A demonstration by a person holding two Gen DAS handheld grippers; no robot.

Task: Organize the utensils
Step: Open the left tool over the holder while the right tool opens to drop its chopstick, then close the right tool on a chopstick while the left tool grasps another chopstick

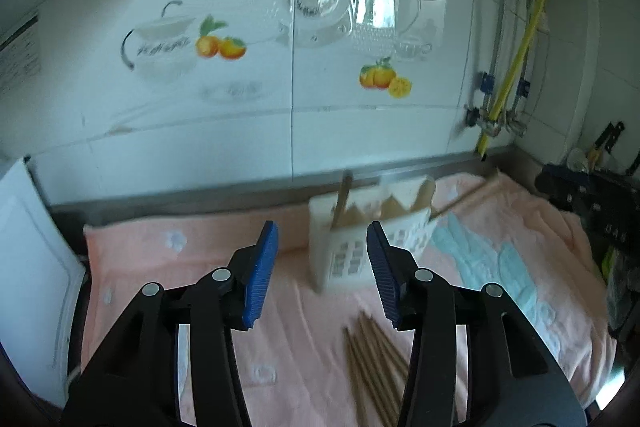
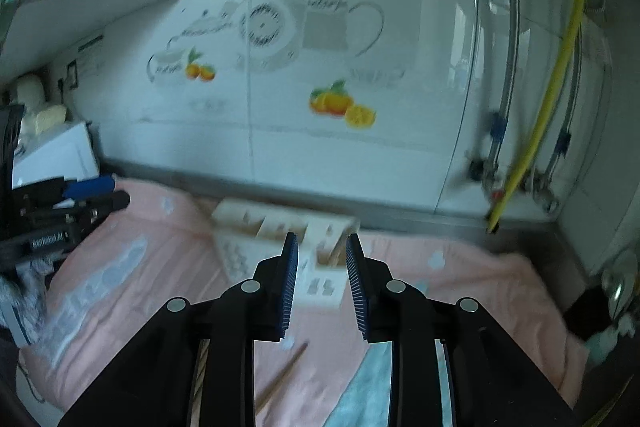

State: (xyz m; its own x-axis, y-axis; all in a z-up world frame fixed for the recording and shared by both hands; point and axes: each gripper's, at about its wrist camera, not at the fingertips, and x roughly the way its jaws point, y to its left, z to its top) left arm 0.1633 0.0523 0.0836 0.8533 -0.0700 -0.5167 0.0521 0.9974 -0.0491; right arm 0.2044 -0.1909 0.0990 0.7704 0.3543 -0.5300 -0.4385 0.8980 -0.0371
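Note:
A white utensil holder (image 1: 360,227) with several compartments stands on the pink towel (image 1: 168,267) near the wall; a wooden utensil sticks out of it. Several wooden chopsticks (image 1: 376,367) lie on the towel in front of it, just inside my left gripper's right finger. My left gripper (image 1: 322,275) is open and empty above the towel. In the right wrist view the holder (image 2: 280,243) stands straight ahead. My right gripper (image 2: 322,285) is open and empty. A single chopstick (image 2: 280,379) lies on the towel below it.
A tiled wall with fruit and teapot decals (image 1: 304,39) rises behind the counter. A yellow hose (image 1: 516,55) and valves hang at the right. A white board (image 1: 28,267) stands at the left. The other gripper (image 2: 56,223) shows at the right wrist view's left edge.

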